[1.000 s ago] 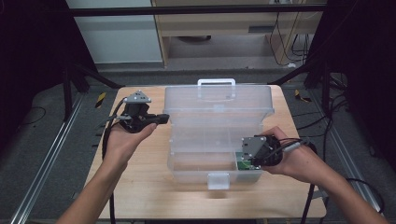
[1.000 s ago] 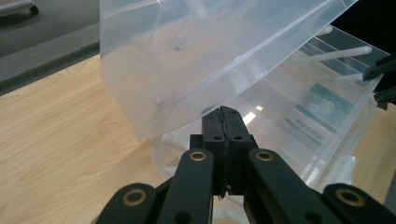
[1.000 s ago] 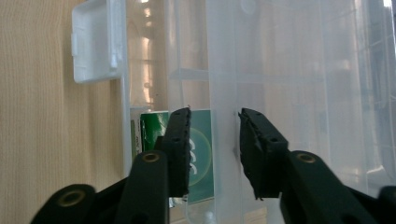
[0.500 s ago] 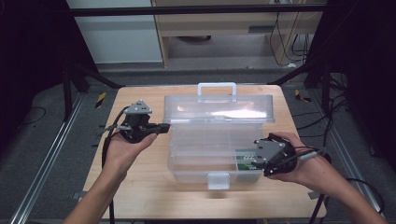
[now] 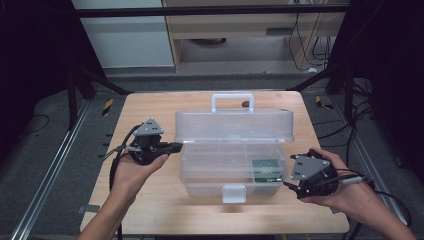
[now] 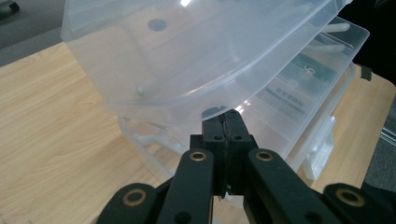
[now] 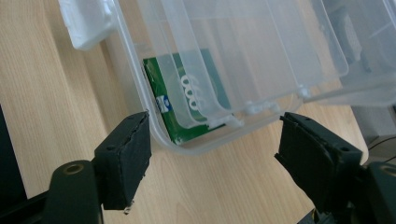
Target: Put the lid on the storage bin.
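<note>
A clear plastic toolbox [image 5: 232, 172] stands mid-table with its lid [image 5: 234, 125] part raised, its white handle [image 5: 232, 99] on top. A green packet [image 5: 267, 170] lies in its right front compartment, also seen as the green packet [image 7: 173, 109]. My left gripper [image 5: 176, 146] is shut, its tips [image 6: 227, 122] touching the underside of the lid's [image 6: 187, 56] rim at the box's left end. My right gripper [image 5: 295, 185] stands open just off the box's right front corner, with the corner of the box [image 7: 210, 140] between its wide jaws but apart from them.
A white latch [image 5: 234, 192] hangs on the box's front wall. Bare wooden table [image 5: 150, 210] lies in front and on both sides. A metal frame and cables run around the table's edges on the floor.
The lid and its handle sit lower than a second ago, and my left gripper has come down with the rim. My right gripper has drawn back rightward from the box.
</note>
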